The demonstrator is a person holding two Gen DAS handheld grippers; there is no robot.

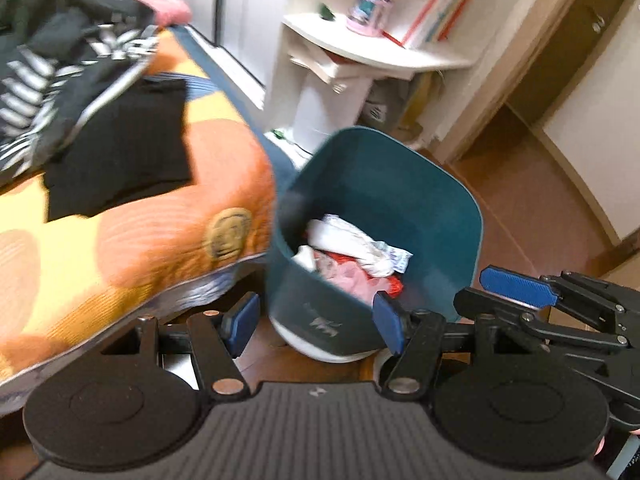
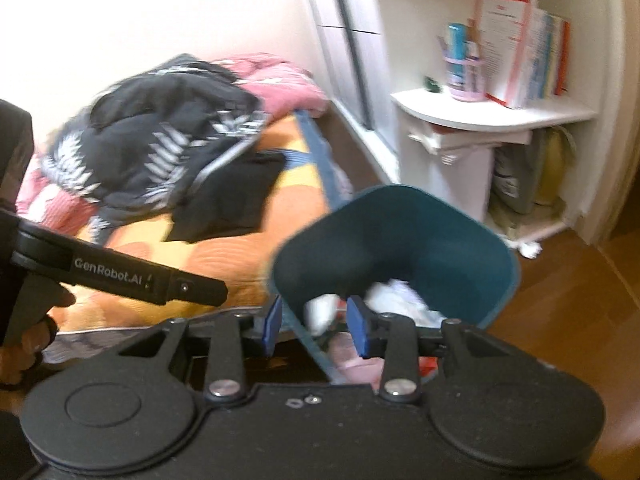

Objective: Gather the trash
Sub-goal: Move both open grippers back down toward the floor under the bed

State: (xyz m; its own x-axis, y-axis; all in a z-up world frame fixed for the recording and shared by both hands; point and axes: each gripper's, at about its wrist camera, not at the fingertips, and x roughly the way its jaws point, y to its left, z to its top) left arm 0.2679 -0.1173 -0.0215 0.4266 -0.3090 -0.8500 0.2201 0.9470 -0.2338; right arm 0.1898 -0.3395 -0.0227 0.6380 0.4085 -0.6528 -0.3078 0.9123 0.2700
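Bed [image 1: 132, 216]: an orange-and-yellow patterned cover is lying over it, and its corner is pressing close against the left side of the bin. Dark clothing with a white leaf print [image 1: 52, 64] is heaped on the cover, a flat black garment [image 1: 120, 156] is lying beside it, and a pink quilt [image 2: 288, 84] is showing behind.

White corner shelf [image 1: 372, 44]: it is standing past the bin against the wall, carrying a pink pen holder [image 1: 370, 2] and a row of books [image 1: 432, 4]; bags are sitting in the space under it. A white crumpled scrap [image 2: 530, 249] is lying on the brown wooden floor [image 1: 532, 208] by the shelf foot.

Teal bin [image 1: 384, 184]: it is sitting on the floor between bed and shelf, tilted, with its open mouth facing the cameras. White, pink and red trash [image 1: 352, 256] is lying piled inside. A pale mark is showing on its near outer wall.

Left gripper [image 1: 316, 320]: its jaws are standing wide, one blue pad on each side of the bin's near wall, gripping nothing.

Right gripper [image 2: 316, 326]: its jaws are standing part-open across the bin's near rim, with the rim edge in the gap; whether the pads are touching it cannot be told through the blur.
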